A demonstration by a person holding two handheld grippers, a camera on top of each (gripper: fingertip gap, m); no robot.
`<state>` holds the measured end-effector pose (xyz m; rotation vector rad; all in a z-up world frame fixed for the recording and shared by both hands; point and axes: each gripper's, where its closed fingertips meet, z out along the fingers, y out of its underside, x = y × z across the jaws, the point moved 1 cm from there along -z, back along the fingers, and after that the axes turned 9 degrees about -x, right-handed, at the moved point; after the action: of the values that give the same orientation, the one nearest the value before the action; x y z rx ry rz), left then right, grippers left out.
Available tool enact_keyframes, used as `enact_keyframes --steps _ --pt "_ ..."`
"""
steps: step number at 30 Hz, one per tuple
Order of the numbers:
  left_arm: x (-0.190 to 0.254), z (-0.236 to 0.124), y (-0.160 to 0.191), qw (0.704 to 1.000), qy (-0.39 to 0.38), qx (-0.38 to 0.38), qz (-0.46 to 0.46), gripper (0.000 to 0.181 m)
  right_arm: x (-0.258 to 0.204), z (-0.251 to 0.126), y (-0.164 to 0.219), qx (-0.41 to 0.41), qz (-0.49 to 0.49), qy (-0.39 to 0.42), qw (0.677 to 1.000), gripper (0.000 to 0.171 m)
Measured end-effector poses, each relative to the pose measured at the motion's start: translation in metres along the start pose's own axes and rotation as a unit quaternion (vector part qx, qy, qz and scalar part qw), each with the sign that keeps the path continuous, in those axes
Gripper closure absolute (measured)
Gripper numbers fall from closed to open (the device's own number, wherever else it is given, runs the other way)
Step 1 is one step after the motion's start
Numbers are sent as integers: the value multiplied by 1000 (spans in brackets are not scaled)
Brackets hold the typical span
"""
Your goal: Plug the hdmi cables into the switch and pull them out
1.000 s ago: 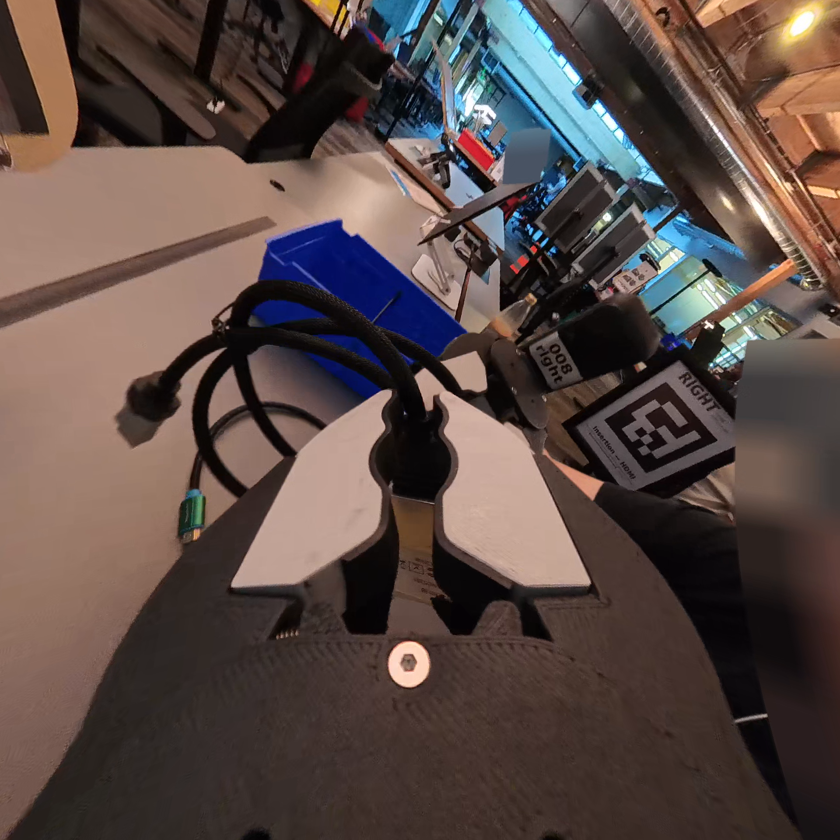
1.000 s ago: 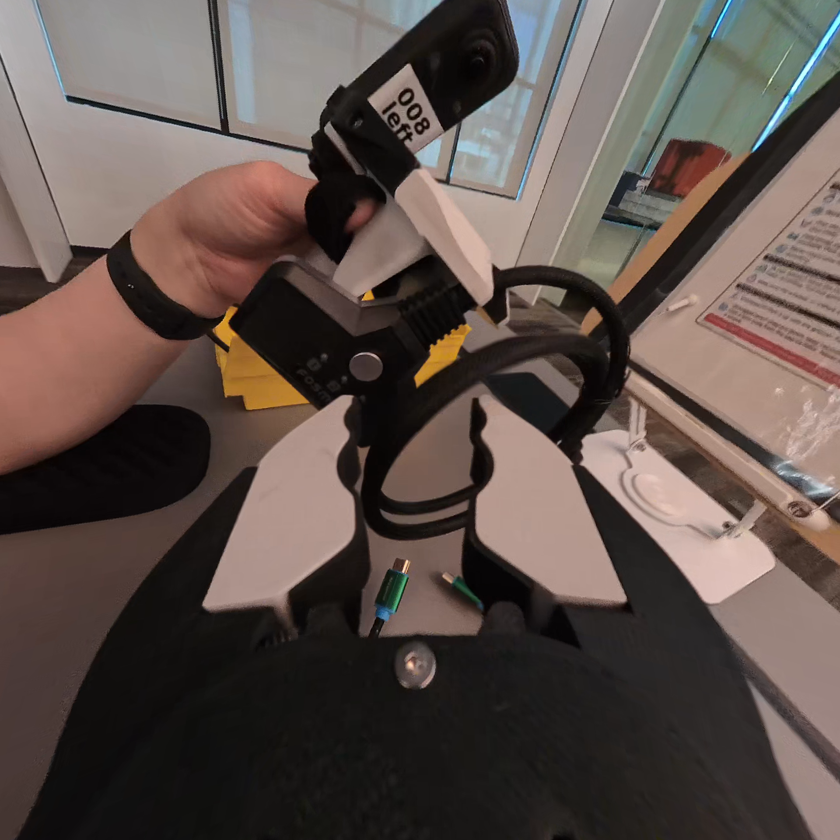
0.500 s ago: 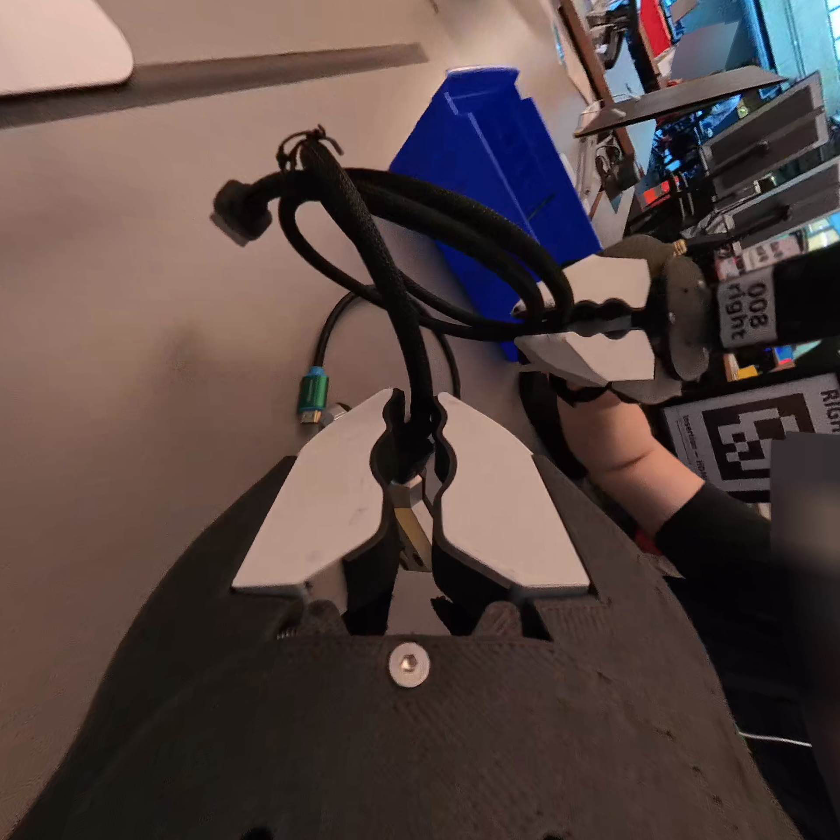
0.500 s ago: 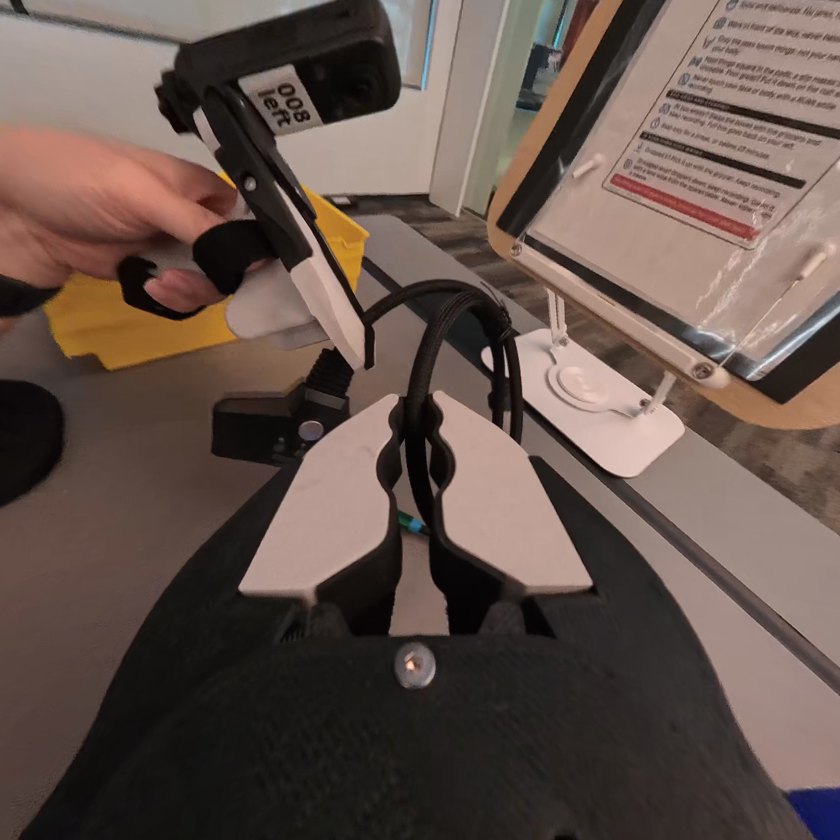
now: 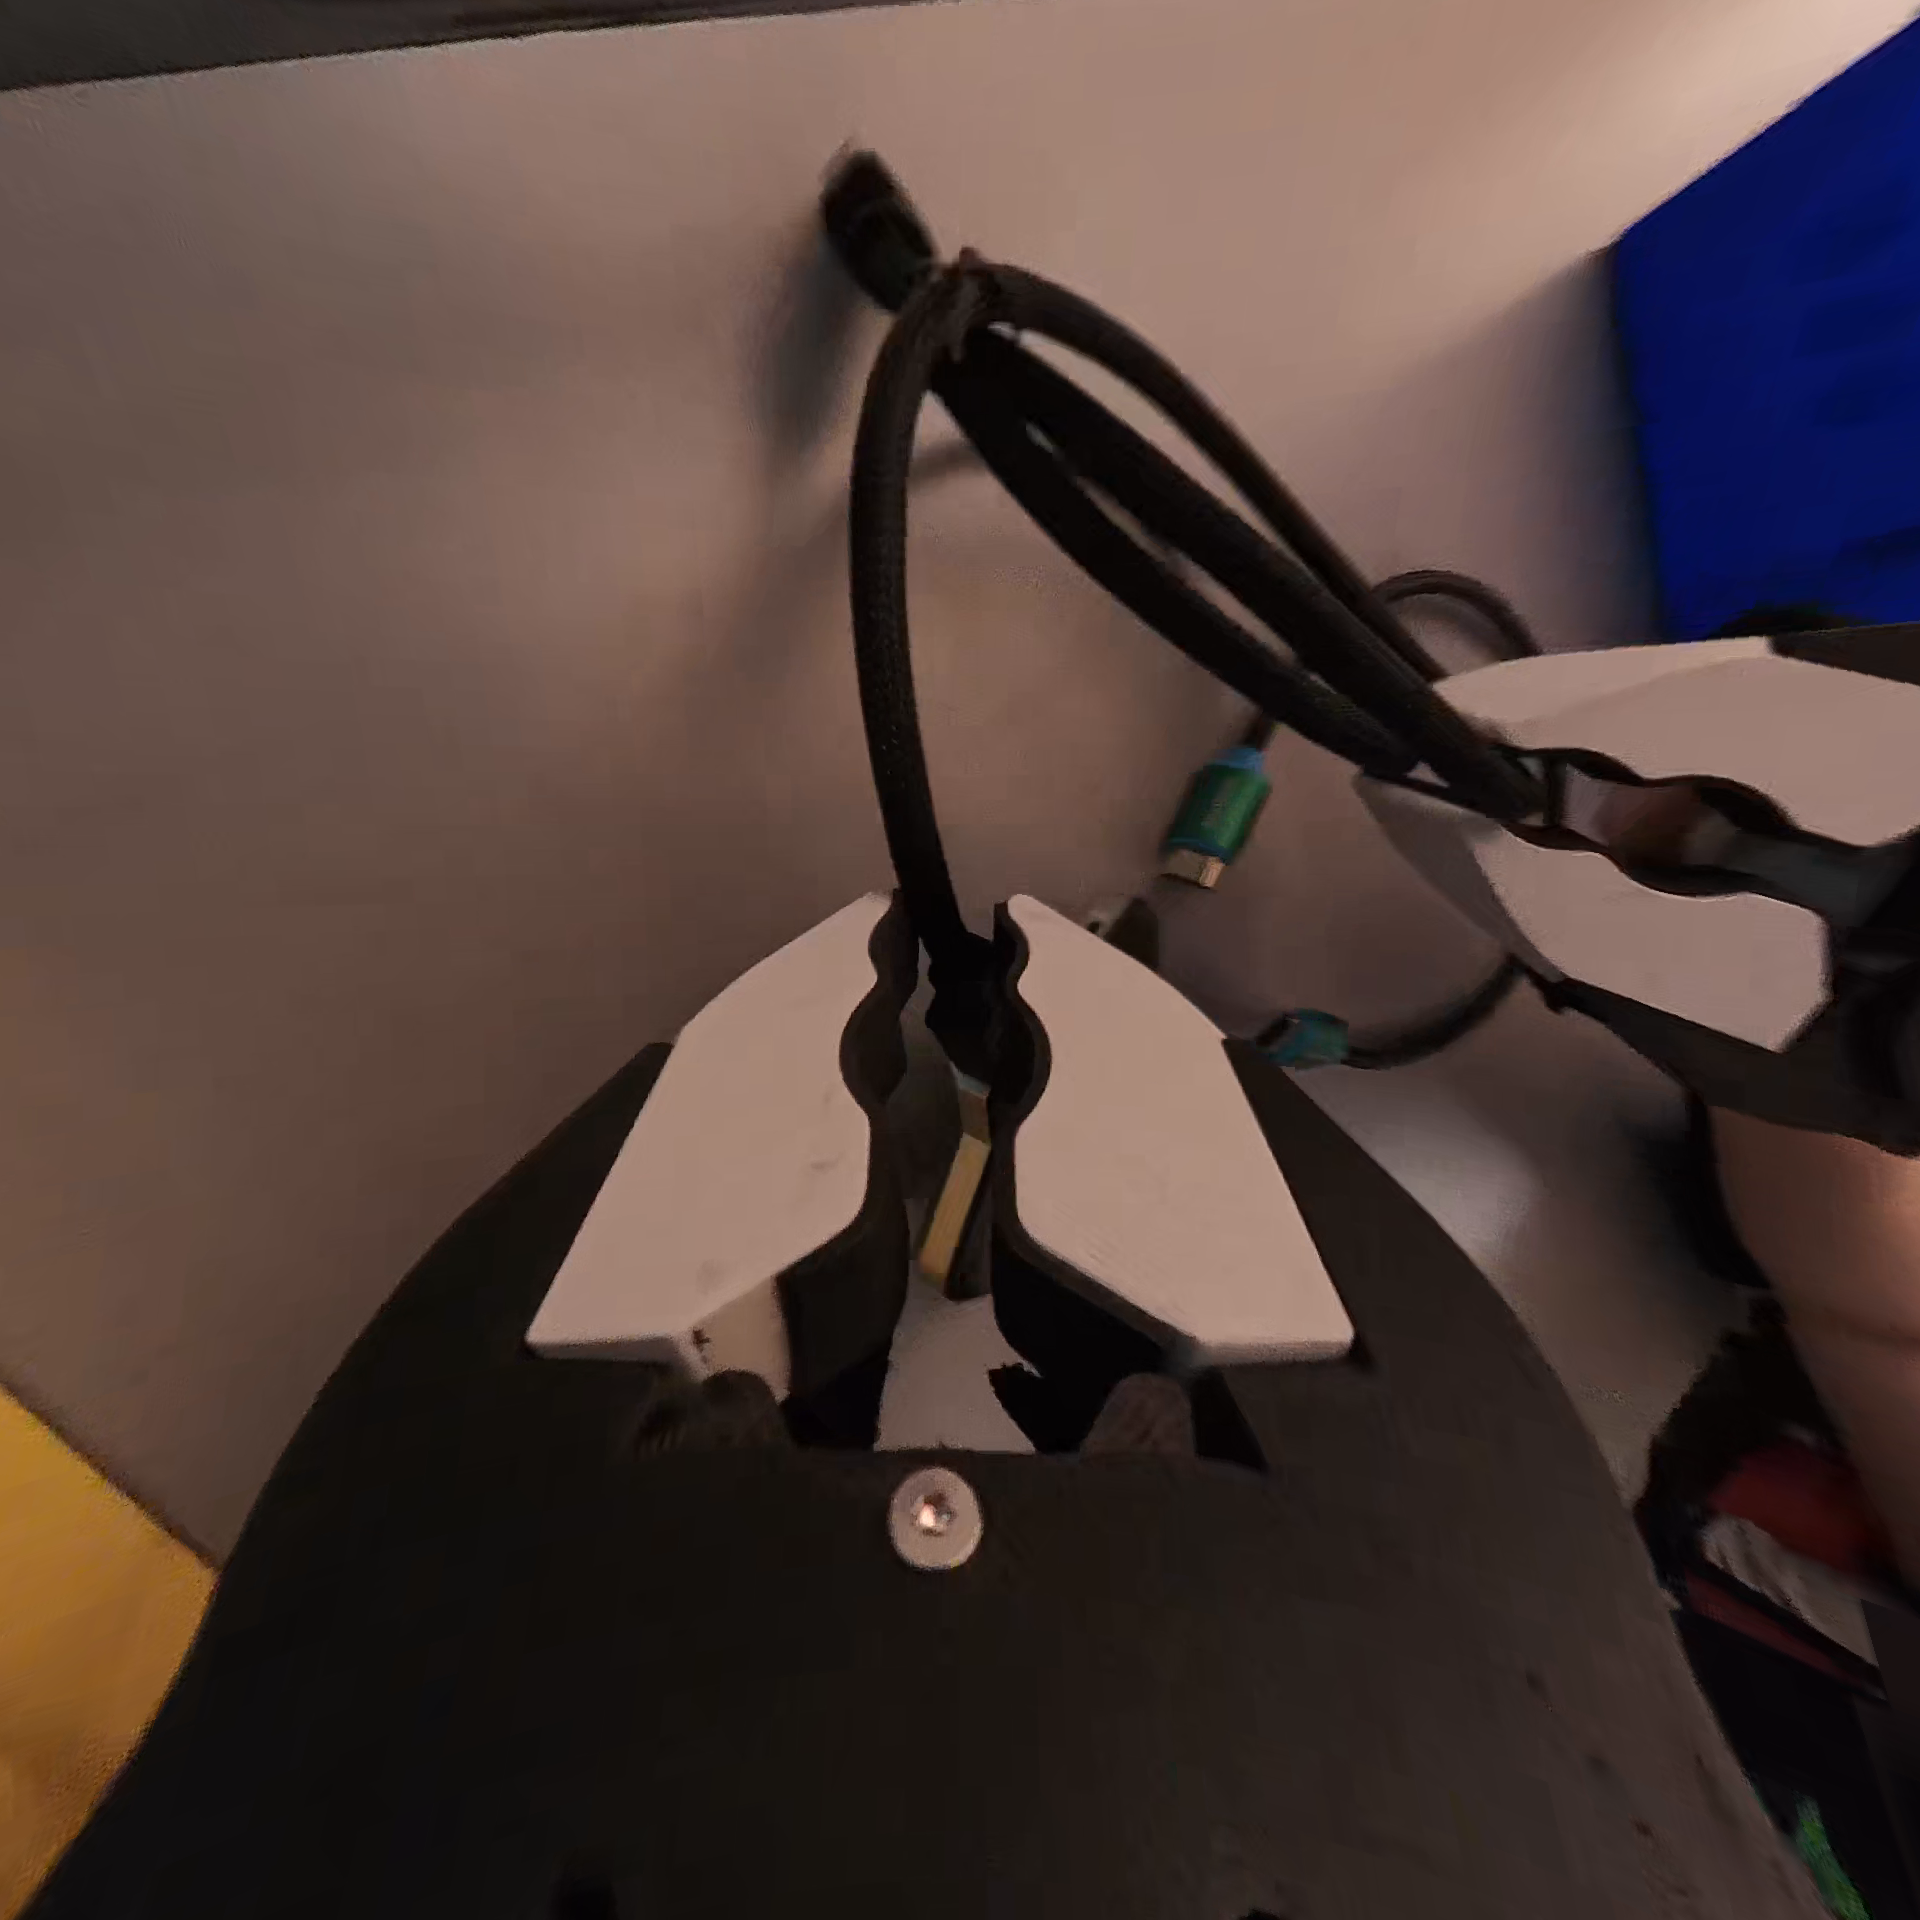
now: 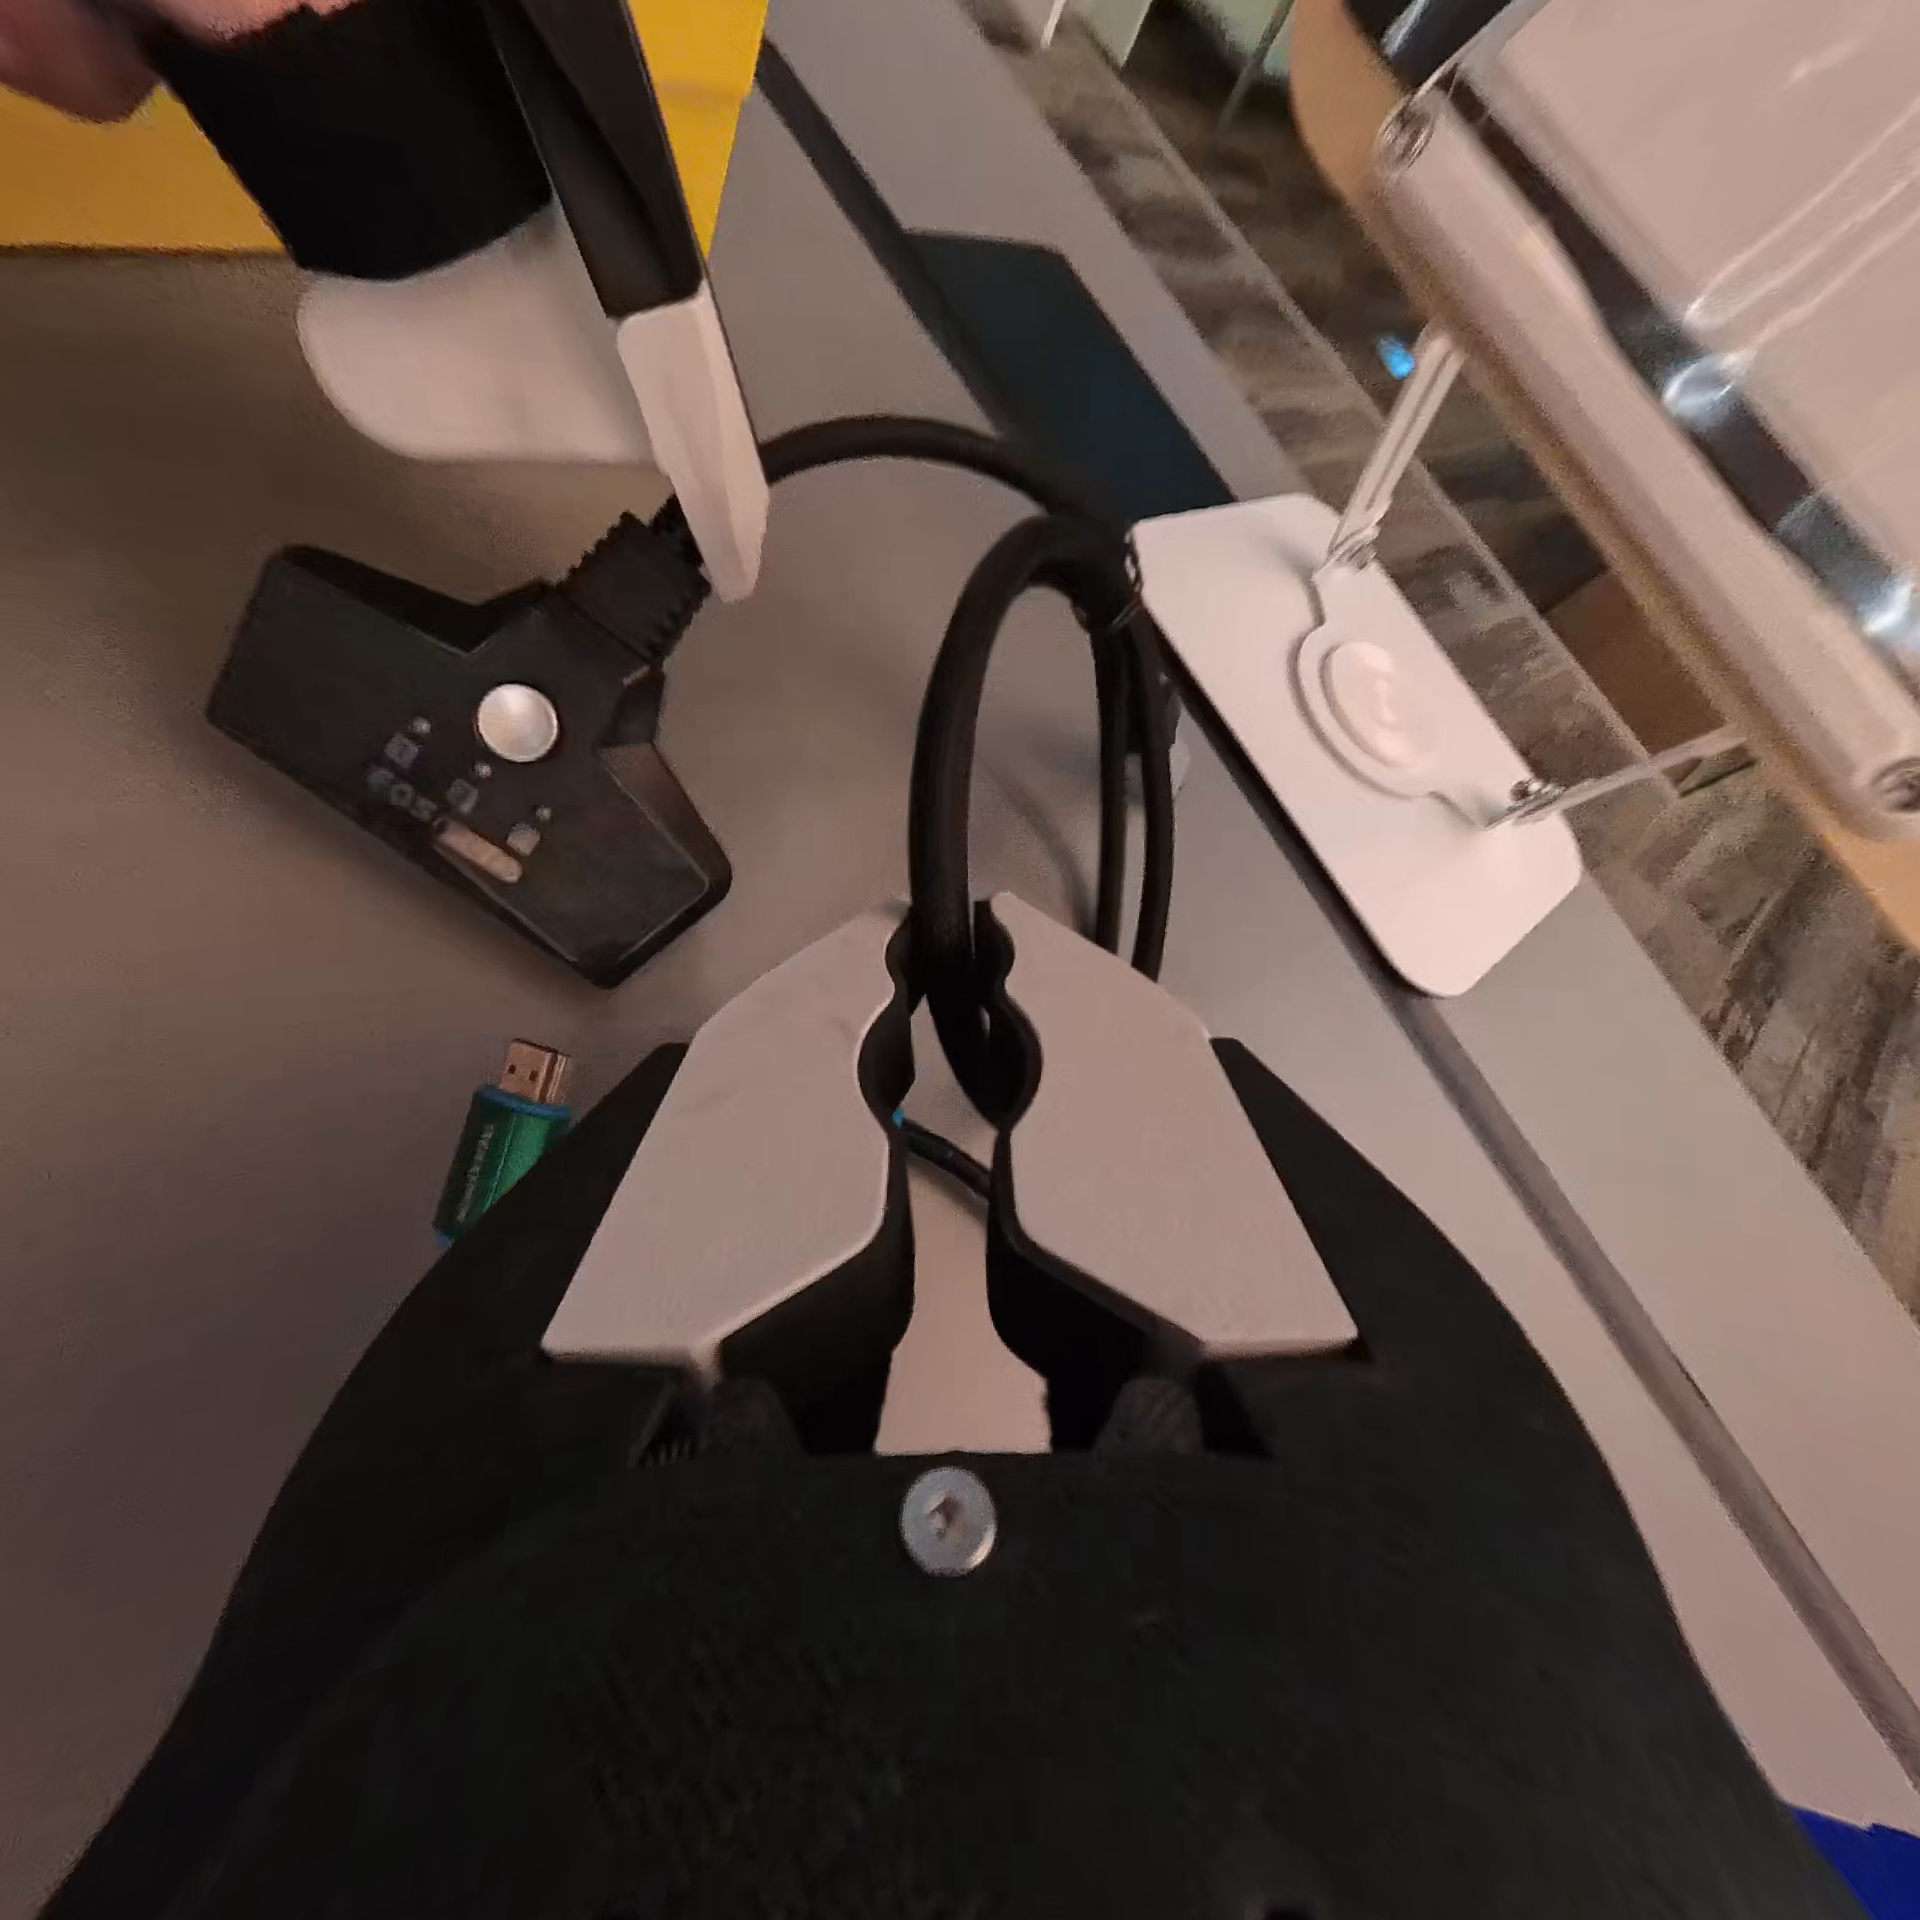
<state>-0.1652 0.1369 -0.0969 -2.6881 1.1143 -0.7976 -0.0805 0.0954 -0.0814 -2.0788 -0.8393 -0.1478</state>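
The left tool (image 5: 951,940) pinches the black braided cable's (image 5: 883,582) plug, long axis along its fingers; the right tool (image 6: 951,940) clamps the cable loop above the counter (image 6: 156,935), beside the switch (image 6: 457,758).

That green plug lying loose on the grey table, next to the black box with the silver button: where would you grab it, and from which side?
Judging from the right wrist view, grip the green metal plug across its sleeve's long flat sides, coming down from above. Its bare silver tip points toward the black switch box and should stay free for plugging in. Its cable end is hidden under the right tool.
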Motion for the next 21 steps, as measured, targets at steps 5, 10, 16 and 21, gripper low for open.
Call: enact_keyframes --steps 5,10,16,21 --pt "-22 10 6 998 -44 -23 -25 166 -20 -30 7 -15 13 -31 999 132" --pt "-38 22 16 994 -83 -59 -45 164 -68 -29 35 -111 8 -121 986 120" --pt "-42 27 28 990 -93 -90 -63 164 -89 -13 53 -165 -14 -128 978 127" --pt "-46 16 39 982 -119 -125 -71 152 -84 -15 58 -174 -1 -142 974 147"
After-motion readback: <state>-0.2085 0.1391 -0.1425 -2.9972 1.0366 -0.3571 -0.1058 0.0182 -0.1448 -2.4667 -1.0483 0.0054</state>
